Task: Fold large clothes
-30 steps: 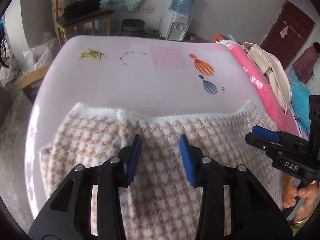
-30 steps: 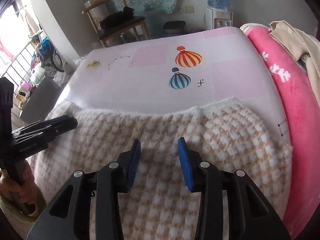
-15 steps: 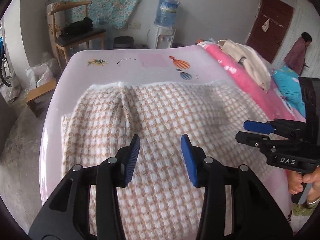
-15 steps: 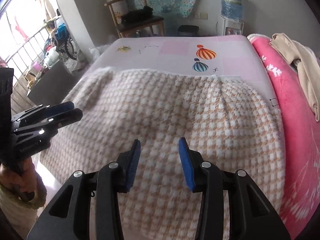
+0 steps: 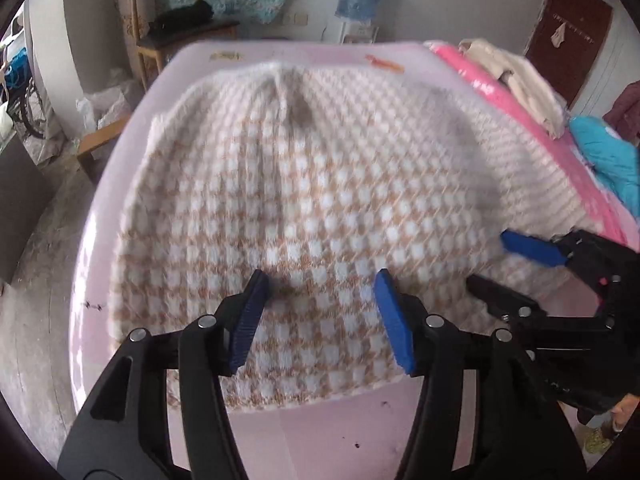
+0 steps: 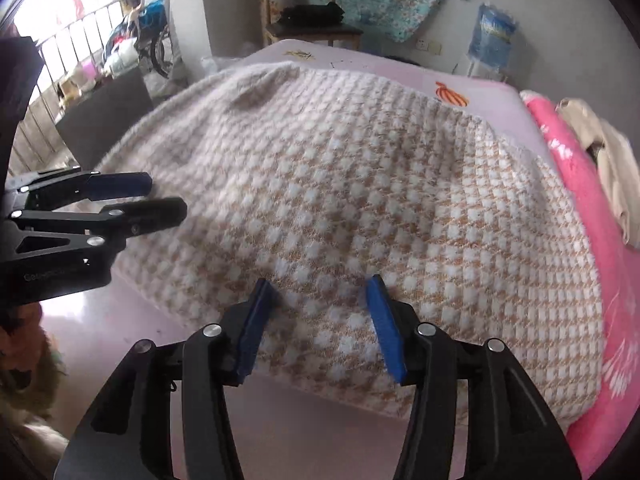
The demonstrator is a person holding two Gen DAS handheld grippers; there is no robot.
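Note:
A large knit garment (image 5: 320,184) in a tan and white check lies spread on the pink bed sheet (image 5: 308,432). It also fills the middle of the right wrist view as the same garment (image 6: 360,208). My left gripper (image 5: 320,284) hangs over the garment's near hem, jaws opening, nothing between the blue pads. My right gripper (image 6: 318,292) hovers over the near hem further right, jaws also opening and empty. The right gripper (image 5: 500,264) shows at the right of the left view, and the left gripper (image 6: 160,198) at the left of the right view.
A pink blanket (image 6: 576,184) with a beige garment (image 6: 612,168) on it runs along the bed's right side. Beyond the bed stand a wooden chair (image 5: 168,32) and a water dispenser (image 5: 356,4). A brown door (image 5: 568,32) is at far right.
Both grippers have drawn back toward the near edge of the bed, from the garment's far edge to its near hem, and their jaws have widened. The garment lies still.

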